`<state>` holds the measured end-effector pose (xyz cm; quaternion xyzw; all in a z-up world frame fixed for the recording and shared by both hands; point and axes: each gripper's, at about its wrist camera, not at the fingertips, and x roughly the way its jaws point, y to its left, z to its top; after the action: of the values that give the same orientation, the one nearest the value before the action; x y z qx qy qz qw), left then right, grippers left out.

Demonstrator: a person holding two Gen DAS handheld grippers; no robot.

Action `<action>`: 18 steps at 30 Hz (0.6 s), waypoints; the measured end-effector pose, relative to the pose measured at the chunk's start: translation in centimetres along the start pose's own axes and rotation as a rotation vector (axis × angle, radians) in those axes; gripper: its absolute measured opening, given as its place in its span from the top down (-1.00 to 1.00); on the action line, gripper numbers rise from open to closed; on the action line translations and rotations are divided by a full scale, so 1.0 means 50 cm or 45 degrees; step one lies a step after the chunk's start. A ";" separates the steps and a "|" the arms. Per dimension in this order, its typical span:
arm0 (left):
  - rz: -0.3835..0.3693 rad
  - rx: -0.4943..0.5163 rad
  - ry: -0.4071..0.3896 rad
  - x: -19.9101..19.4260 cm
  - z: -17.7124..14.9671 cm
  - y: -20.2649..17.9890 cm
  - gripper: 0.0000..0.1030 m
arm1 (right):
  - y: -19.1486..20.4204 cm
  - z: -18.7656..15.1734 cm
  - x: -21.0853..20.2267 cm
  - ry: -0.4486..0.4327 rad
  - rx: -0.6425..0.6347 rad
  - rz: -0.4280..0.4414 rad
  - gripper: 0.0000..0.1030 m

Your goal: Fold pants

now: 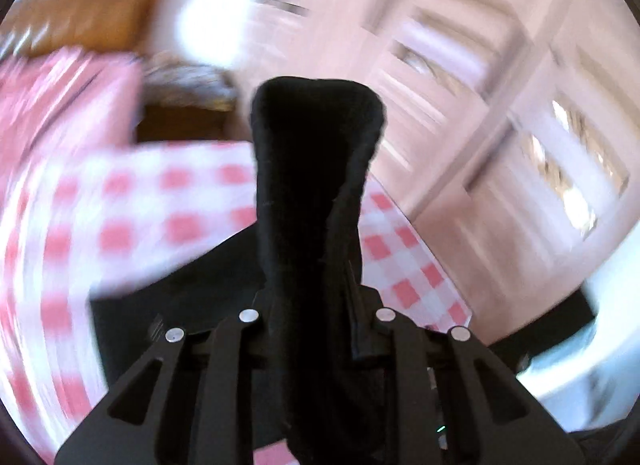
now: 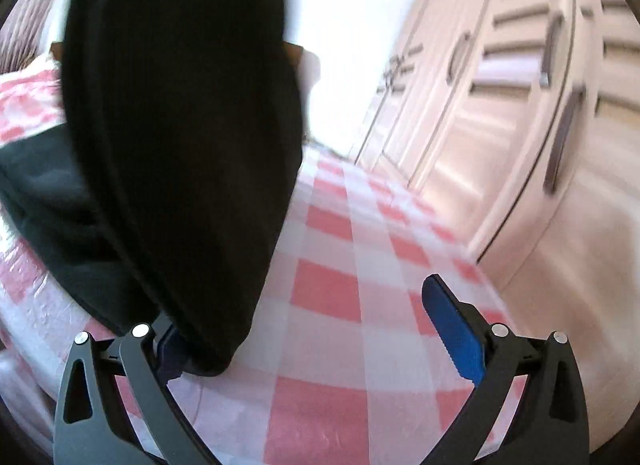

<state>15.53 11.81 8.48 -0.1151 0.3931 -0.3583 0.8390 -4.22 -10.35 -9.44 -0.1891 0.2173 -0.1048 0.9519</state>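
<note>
The black pants (image 1: pixel 316 185) fill the middle of the left wrist view, a thick bunch of cloth rising from between the fingers of the left gripper (image 1: pixel 316 317), which is clenched on it; the fabric blocks the centre of that frame from the bottom edge up past the middle. More of the dark cloth spreads low and to the left, lying on the red-and-white checked bedcover (image 1: pixel 132 201).

In the right wrist view the pants (image 2: pixel 180 137) hang as a broad dark fold over the upper left, draping down onto the left finger of the right gripper (image 2: pixel 320 333) and hiding most of its pad. That gripper is spread wide and grasps nothing: its blue right pad (image 2: pixel 452 329) stands well apart from the cloth, with bare checked bedcover (image 2: pixel 332 285) between. A second layer of dark fabric lies flat at the left edge.

Pale pink wardrobe doors (image 2: pixel 520 105) with dark handles fill the right side of both views. A brown headboard (image 1: pixel 88 13) shows at the upper left of the left view, much blurred.
</note>
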 end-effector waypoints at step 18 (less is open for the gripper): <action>-0.182 -0.455 -0.164 0.036 -0.265 0.329 0.12 | 0.063 0.012 0.021 0.069 -0.162 0.003 -0.90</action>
<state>14.89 23.56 -9.17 -0.3123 0.3868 -0.3334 0.8011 -2.67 -7.62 -10.59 -0.2459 0.2496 -0.0949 0.9318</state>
